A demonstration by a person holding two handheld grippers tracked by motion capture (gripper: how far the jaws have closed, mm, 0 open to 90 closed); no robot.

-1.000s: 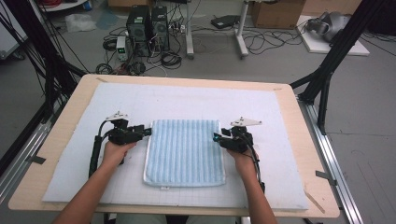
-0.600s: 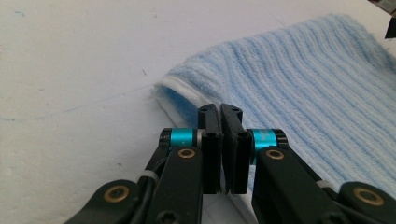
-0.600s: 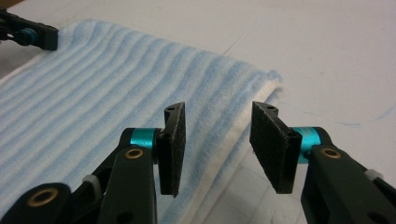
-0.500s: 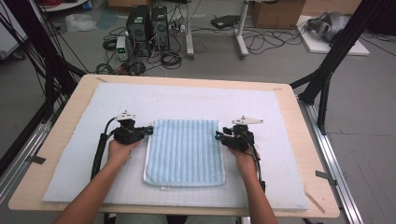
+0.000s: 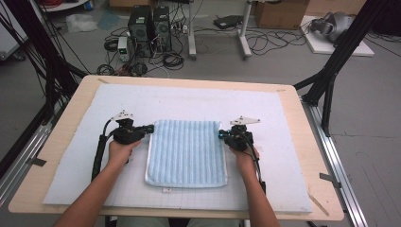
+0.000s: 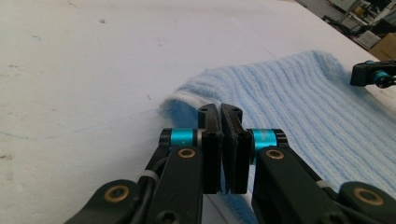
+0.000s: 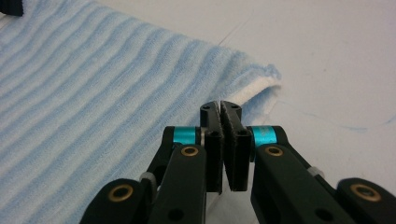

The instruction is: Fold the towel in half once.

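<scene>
High view: a folded light-blue striped towel [image 5: 187,152] lies flat in the middle of the white mat [image 5: 189,101] that covers the wooden bench [image 5: 61,137]. The left claw [image 5: 150,127] sits at the towel's far left corner, and the right claw [image 5: 221,134] sits at its far right corner, each held in a hand that comes in from the near edge.

In the left gripper view, the left claw [image 6: 223,109] has its two black jaws pressed together with barely a slit between the pads. The tips stand right at the raised, curled corner of the towel [image 6: 299,102]. Whether a thin edge of cloth is pinched between them cannot be told, since the jaws themselves hide the point of contact. The other gripper shows far off at the right edge of that view, beside the opposite corner.

In the right gripper view, the right claw [image 7: 221,107] is likewise drawn together, pads nearly meeting, with its tips against the towel's [image 7: 102,88] lifted white-edged corner. Here too the jaws cover the spot where any cloth would be caught.

The rest of the towel rests flat on the mat.
</scene>
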